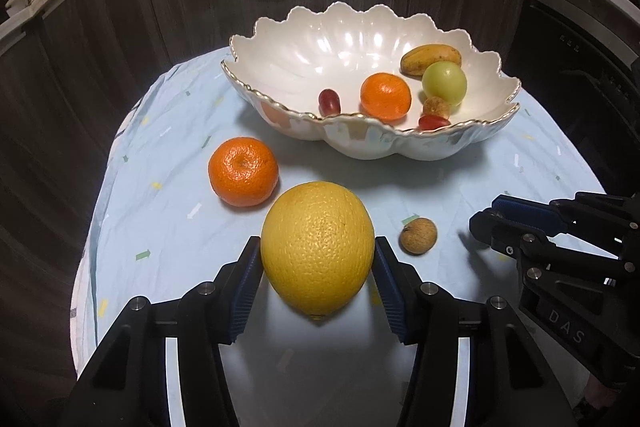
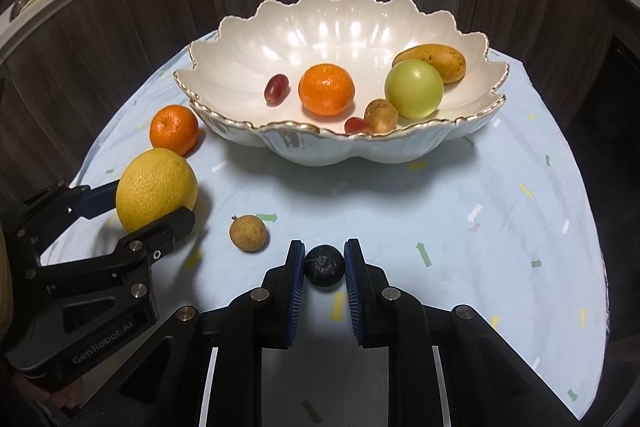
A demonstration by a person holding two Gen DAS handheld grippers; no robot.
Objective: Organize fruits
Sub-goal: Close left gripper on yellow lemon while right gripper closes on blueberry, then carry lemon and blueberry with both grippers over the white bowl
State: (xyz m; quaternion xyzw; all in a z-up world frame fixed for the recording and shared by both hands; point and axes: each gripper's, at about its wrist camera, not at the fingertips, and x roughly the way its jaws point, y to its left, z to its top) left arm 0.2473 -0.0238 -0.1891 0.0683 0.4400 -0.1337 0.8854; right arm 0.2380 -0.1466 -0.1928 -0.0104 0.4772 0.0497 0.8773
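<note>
We have the left gripper clamped on the big yellow citrus and the right gripper pinching a small dark fruit, both low over the cloth, with the scalloped bowl straight ahead.

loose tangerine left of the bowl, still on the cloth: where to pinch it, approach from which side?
Pinch the tangerine across its widest middle, coming from above. It sits stem-up and slightly flattened. The bowl lies to its right and the large yellow citrus close in front, so a low approach looks cramped.
</note>
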